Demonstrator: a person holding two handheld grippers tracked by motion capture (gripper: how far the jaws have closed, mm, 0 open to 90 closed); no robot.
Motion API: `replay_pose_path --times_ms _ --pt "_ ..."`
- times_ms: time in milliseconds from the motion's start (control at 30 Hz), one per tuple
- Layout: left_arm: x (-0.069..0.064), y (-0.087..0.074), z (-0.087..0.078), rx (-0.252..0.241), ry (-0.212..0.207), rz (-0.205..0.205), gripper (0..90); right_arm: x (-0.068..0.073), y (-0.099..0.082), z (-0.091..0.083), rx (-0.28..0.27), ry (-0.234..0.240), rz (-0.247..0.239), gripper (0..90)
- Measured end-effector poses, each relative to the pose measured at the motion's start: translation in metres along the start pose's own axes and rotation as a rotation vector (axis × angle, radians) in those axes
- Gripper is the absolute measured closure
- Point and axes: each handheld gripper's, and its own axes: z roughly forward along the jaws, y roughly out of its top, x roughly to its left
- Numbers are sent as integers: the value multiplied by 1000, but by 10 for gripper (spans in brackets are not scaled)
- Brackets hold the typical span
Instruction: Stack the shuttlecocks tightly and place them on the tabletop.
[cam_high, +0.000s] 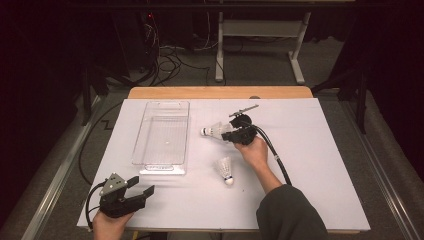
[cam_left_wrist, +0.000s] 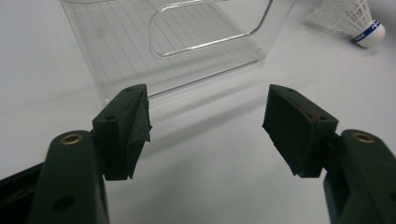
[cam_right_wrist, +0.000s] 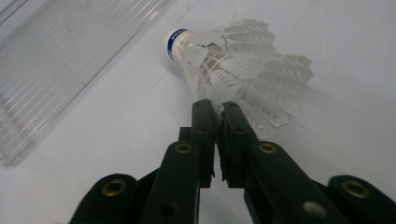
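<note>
so, high view: right gripper (cam_high: 231, 134) pinches the skirt of a white shuttlecock (cam_high: 212, 131) just right of the clear tray (cam_high: 162, 167), jaws nearly closed on the feathers. second shuttlecock (cam_high: 226, 171) lies on the table nearer the person. left gripper (cam_high: 141, 191) rests at the near left corner, jaws wide, nothing in them. likely step: carry the pinched one into the tray; keep the grip light so feathers don't crush, lift clear of the tray wall before moving across. white table top (cam_high: 320, 165), wooden edge at the far side, dark room, cables and a desk frame on the grey floor behind.

left gripper view: jaws wide apart, tray end just ahead, second shuttlecock top right (cam_left_wrist: 359, 23).

right gripper view: jaws close together on the feather edge, shuttlecock (cam_right_wrist: 233, 60) with its cork pointing away, tray (cam_right_wrist: 56, 70) at left.
</note>
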Motion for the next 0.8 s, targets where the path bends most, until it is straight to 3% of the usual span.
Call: replay_pose_path --times_ms 467,800 --pt "0 0 0 0 2 2 324 -1 -2 -7 -5 -34 16 617" --pt "0 0 0 -2 2 0 324 -5 -9 -15 -35 -68 20 523"
